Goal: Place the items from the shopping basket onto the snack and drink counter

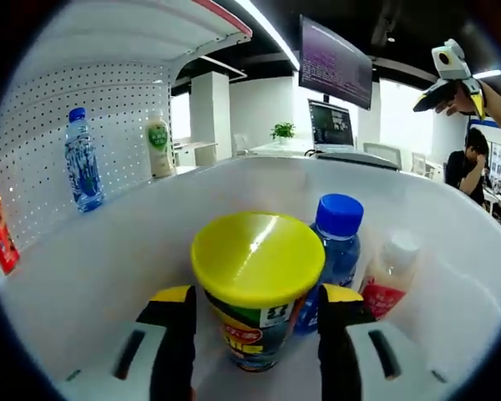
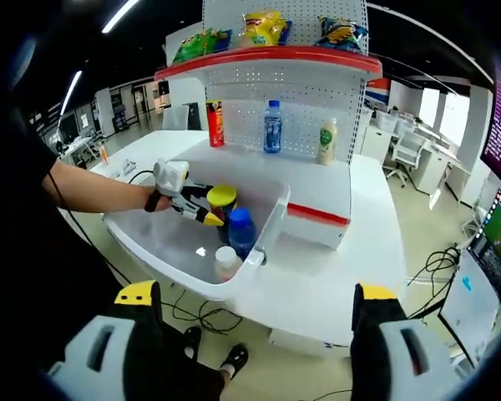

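Two left-gripper [image 1: 255,334] jaws flank the yellow-lidded cup [image 1: 256,284] inside the basket [image 1: 108,276], close beside it; contact unclear. Blue-capped bottle [image 1: 337,251] at 2 o'clock of cup. Right gripper [image 2: 255,334] wide open, empty, off the worktop [image 2: 334,267].

Left gripper [image 1: 255,334] sits inside the white basket [image 1: 108,251], jaws flanking the yellow-lidded cup [image 1: 255,276]. A blue-capped bottle [image 1: 338,242] and a small white-capped bottle [image 1: 390,280] crowd its right; left of frame, the basket floor lies open.
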Demonstrator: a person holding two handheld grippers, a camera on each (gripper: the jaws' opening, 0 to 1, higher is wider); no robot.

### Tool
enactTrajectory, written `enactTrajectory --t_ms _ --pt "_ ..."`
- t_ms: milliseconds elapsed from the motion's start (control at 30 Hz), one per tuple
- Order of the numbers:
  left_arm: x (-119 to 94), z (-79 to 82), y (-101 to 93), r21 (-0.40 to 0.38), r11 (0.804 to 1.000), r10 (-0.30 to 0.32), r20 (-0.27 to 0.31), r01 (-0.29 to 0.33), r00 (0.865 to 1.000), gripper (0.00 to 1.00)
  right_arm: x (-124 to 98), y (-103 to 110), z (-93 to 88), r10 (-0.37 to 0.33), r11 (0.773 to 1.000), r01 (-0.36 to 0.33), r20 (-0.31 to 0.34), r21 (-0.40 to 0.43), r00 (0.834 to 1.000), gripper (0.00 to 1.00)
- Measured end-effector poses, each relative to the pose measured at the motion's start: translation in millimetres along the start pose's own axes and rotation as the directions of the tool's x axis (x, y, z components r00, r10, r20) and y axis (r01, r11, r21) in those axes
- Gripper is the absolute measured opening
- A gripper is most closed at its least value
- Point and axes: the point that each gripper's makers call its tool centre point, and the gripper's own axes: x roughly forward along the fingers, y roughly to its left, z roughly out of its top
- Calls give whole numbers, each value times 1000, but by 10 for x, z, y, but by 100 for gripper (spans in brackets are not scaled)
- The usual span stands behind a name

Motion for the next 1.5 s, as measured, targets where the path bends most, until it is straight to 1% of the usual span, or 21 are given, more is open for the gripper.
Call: enactTrajectory --t_ms 133,300,400,533,800,967,1100,1233,1367,1500 --pt "22 -20 9 18 1000 2 -12 -1 1000 58 -9 -23 1 -6 1000 6 -3 -1 1000 91" --pt "28 -20 13 30 1000 10 -15 -9 1000 49 -7 -78 39 -19 1000 19 6 5 1000 91" --pt "32 -18 -3 29 1000 9 -14 -8 1000 48 3 -81 58 -17 1000 17 14 5 1000 91" --pt "32 -25 0 20 1000 12 -16 -12 1000 48 38 -49 12 -4 1000 4 -5 -10 1000 87" --pt "29 -31 -7 32 999 6 -18 -6 1000 47 86 8 23 14 1000 -14 -4 -2 1000 87" --pt "33 -31 -3 25 1000 4 -9 -3 1000 47 97 5 18 14 1000 -14 -4 5 1000 87" --pt "35 -29 -5 27 1000 1 -10 -1 1000 47 122 5 -28 16 1000 -16 -18 12 1000 86" --pt "33 -31 -7 29 1000 -1 -11 2 1000 46 131 -9 -18 11 1000 -11 -12 10 1000 88" --pt "29 -31 -6 28 1000 0 -14 1 1000 46 131 3 -10 13 1000 -13 -10 11 1000 88" --pt "22 -33 -5 28 1000 4 -16 -4 1000 46 161 44 -56 24 1000 -24 -26 4 999 87"
